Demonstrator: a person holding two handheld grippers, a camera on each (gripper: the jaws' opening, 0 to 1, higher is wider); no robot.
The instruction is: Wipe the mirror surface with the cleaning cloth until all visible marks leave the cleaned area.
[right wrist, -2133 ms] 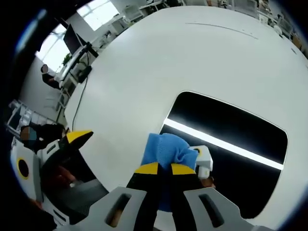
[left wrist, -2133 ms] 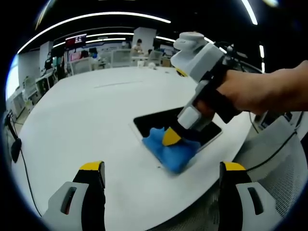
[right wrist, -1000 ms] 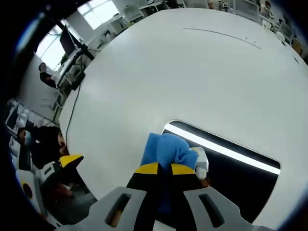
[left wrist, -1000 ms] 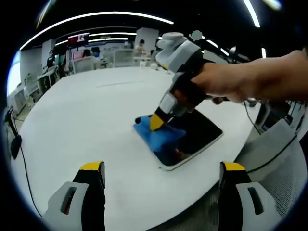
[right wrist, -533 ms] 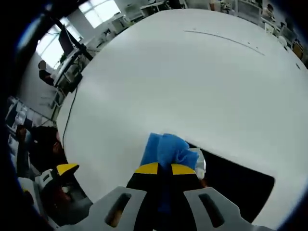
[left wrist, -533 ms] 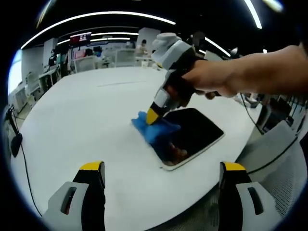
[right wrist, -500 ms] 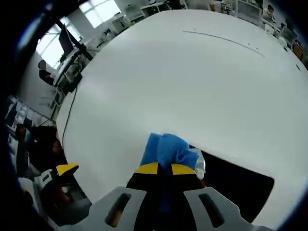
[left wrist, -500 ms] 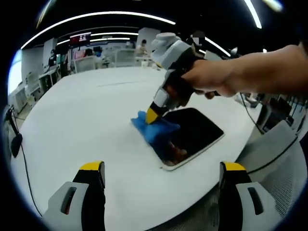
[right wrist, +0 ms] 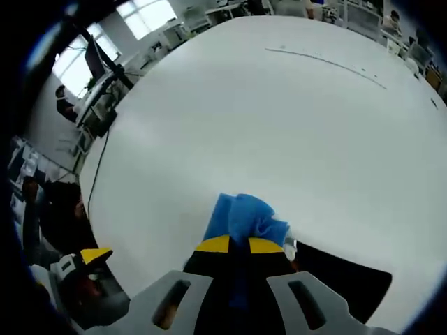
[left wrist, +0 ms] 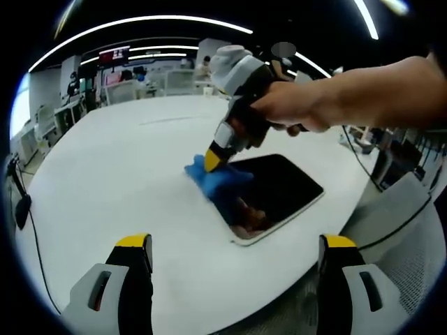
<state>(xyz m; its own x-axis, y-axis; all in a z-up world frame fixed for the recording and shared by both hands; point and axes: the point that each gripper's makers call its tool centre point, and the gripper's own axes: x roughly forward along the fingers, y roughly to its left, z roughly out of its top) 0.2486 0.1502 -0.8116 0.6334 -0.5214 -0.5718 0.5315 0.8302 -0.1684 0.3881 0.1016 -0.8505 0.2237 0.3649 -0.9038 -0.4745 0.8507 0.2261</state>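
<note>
A dark rectangular mirror [left wrist: 276, 190] with a white rim lies flat on the white table [left wrist: 119, 167]. In the left gripper view, my right gripper [left wrist: 211, 162] is shut on a blue cleaning cloth [left wrist: 218, 179] and presses it onto the mirror's far left corner, with a hand on its handle. My left gripper [left wrist: 230, 252] is open, hanging above the table's near edge, well short of the mirror. From the right gripper view, the blue cloth [right wrist: 242, 216] sticks out between the shut yellow-tipped jaws, with the mirror [right wrist: 342, 279] just to the right.
The round white table [right wrist: 279, 118] stretches far beyond the mirror. A grey mesh chair [left wrist: 405, 237] stands at the table's right edge. Desks and chairs fill the office behind. A cable [left wrist: 28, 230] hangs off the left. My left gripper's yellow tip [right wrist: 94, 255] appears low left.
My right gripper has dragged the cloth from the mirror's near end up to its far left corner, partly past the rim. More bare mirror now shows. My left gripper has not moved.
</note>
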